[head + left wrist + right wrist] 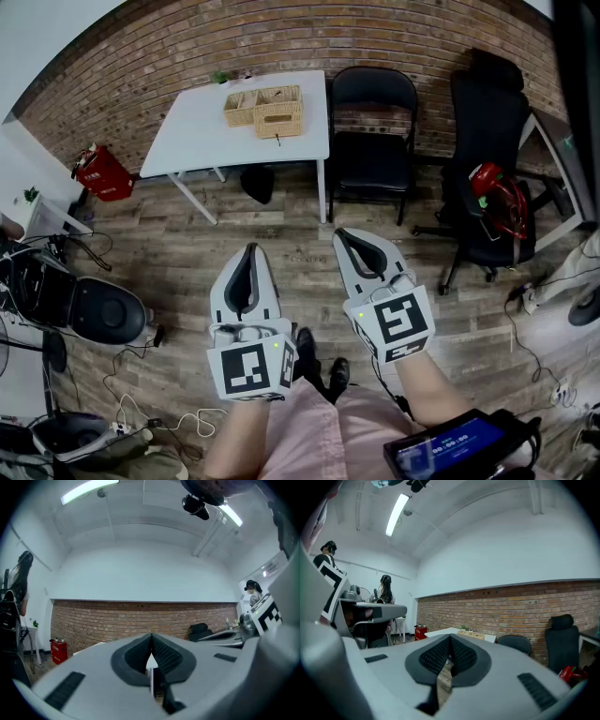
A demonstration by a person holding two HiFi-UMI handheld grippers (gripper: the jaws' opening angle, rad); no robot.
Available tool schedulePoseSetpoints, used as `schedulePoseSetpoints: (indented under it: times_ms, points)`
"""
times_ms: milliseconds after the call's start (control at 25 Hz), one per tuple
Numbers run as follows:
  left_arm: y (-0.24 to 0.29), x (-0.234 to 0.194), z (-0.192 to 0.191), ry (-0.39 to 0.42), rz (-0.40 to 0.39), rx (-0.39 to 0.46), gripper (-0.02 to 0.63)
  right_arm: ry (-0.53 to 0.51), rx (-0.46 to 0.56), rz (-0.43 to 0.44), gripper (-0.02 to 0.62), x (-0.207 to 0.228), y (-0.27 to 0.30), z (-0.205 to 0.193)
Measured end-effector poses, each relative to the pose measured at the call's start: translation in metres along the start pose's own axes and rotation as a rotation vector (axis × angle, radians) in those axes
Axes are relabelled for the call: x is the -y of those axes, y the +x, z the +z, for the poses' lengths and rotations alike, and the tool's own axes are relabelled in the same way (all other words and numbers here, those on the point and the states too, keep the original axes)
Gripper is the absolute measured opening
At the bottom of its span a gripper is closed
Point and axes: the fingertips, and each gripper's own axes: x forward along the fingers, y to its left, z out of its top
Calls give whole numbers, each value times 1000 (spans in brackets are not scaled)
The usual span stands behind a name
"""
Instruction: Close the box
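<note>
Two woven wicker boxes (264, 109) stand side by side on the white table (197, 131) against the brick wall, far ahead of me; the right one has a lid on top. In the right gripper view the wicker boxes (471, 634) show small on the table's end. My left gripper (249, 251) and right gripper (341, 234) hover side by side over the wooden floor, well short of the table. Both are shut with nothing between their jaws. In the left gripper view my left gripper (151, 637) points at the brick wall; my right gripper (450, 639) points toward the table.
A black folding chair (371, 141) stands right of the table and a black office chair (487, 159) with a red object on it is further right. A red box (101, 172) sits by the wall at left. Cables and equipment lie on the floor at left.
</note>
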Motion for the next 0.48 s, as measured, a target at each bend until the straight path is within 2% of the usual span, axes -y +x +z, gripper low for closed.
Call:
schedulePoseSetpoints:
  times_ms: [280,440,480]
  points:
    - [-3,6,-4,-8,4,-20,12,5,-16,7,-2,2,-6,-5]
    - [-1,1,-3,-15,16,-1,12,44,27,6,2,10,-3,-2]
    - [1,0,-2,-21,10,7,14,54,29,16,23,11,0,-2]
